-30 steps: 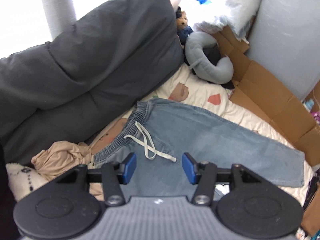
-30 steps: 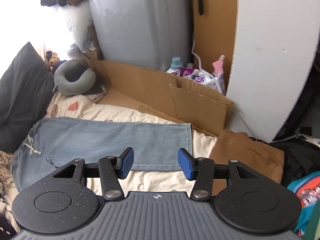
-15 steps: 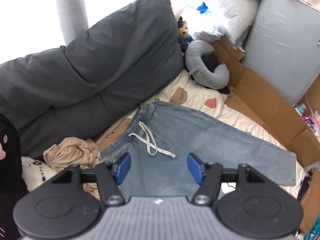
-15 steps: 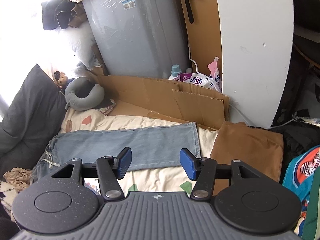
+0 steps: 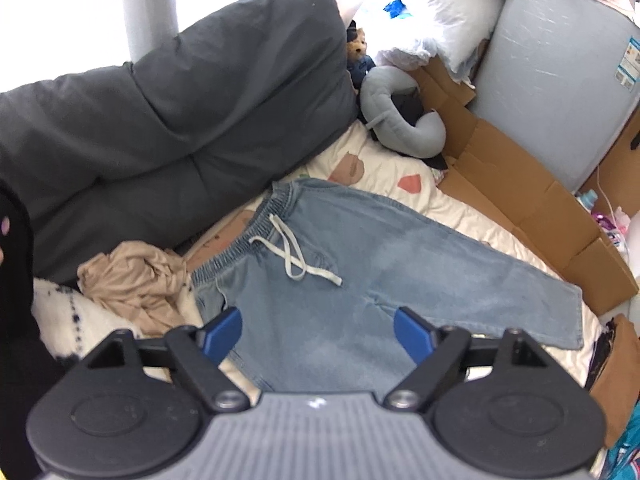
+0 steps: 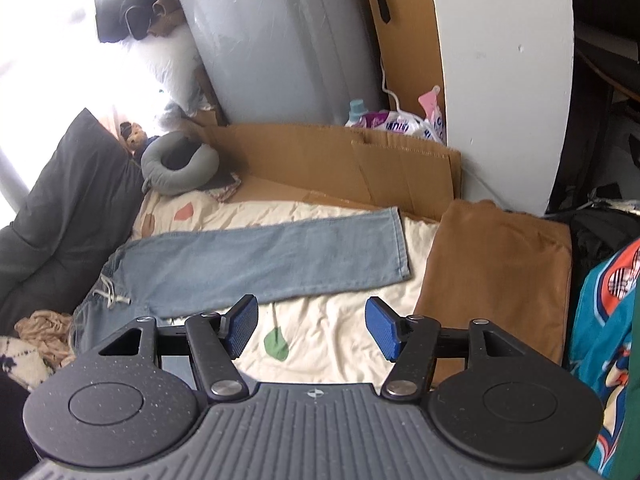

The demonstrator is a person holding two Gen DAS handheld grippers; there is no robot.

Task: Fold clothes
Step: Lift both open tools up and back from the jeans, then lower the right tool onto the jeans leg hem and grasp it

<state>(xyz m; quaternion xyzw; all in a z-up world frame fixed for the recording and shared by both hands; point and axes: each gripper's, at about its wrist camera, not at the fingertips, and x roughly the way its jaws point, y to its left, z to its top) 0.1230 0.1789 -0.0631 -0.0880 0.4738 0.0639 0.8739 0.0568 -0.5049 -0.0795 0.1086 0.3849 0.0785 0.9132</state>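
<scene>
Across the cream sheet (image 6: pixel 340 220) the jeans (image 5: pixel 360 280) are lying flat on their side, waistband toward the dark cushion (image 5: pixel 180 100) and leg hems pointing away from the waistband toward the brown folded cloth (image 6: pixel 496 272), and we are treating the jeans as our landmark for everything else. We are holding the left gripper (image 5: pixel 318 330) above the seat of the jeans, just below the white drawstring (image 5: pixel 296 256), its jaws having just been opening and now standing wide with nothing between them. We are holding the right gripper (image 6: pixel 312 326) off the near edge of the jeans, over bare sheet short of the hems, its jaws also having just been opening, moderately parted and empty. Judging by this, we are setting up for the next fold, so we are wanting each gripper to pinch both layers of denim cleanly, one at the waistband end and one at the hem end, keeping the drawstring out of the pinch. We are watching the crumpled beige garment (image 5: pixel 136 280) beside the waistband, since a careless grab there could be dragging it along
</scene>
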